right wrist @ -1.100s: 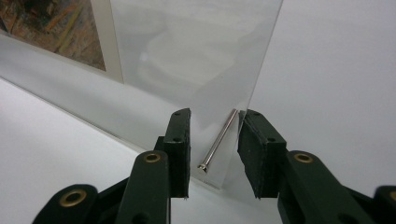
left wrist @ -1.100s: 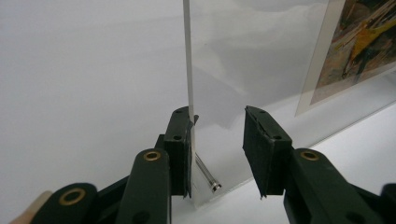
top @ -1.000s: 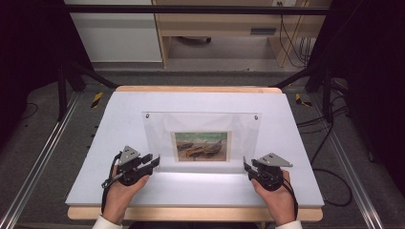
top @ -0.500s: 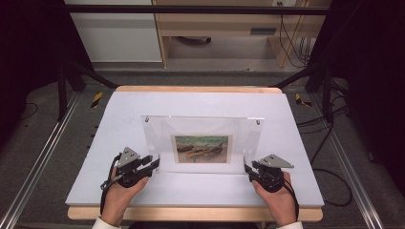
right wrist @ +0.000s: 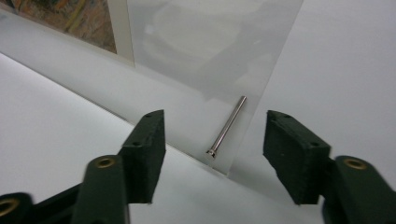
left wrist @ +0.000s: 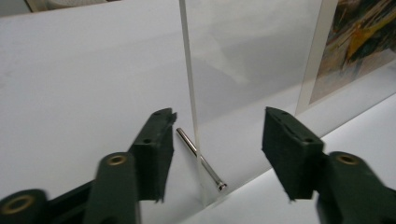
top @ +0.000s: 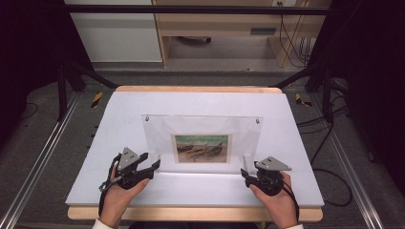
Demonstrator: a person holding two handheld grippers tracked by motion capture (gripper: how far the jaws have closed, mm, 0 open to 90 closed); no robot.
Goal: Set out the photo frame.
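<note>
The clear acrylic picture frame [top: 203,138] stands upright near the middle of my white worktop [top: 119,114], its bottom edge resting on the surface, a small print of beached boats [top: 200,148] set in its lower centre behind a pale border. The panel is see-through, with small metal fasteners at its two upper corners, and a slim steel pin [left wrist: 201,159] runs through it near each lower corner; the other pin [right wrist: 227,125] shows in the right gripper view. My left tongs [top: 154,165] sit at the frame's lower left corner and my right tongs [top: 246,174] at its lower right, each held in a hand coming up from the near edge of the worktop. Both pairs of jaws have just been opening and now stand apart. In the left gripper view the thin edge of the panel rises between my black pads [left wrist: 156,149], with a gap on either side. In the right gripper view the corner of the panel likewise lies between the parted pads [right wrist: 148,151], clear of both. The print shows ochre, green and brown tones, blurred at close range.
</note>
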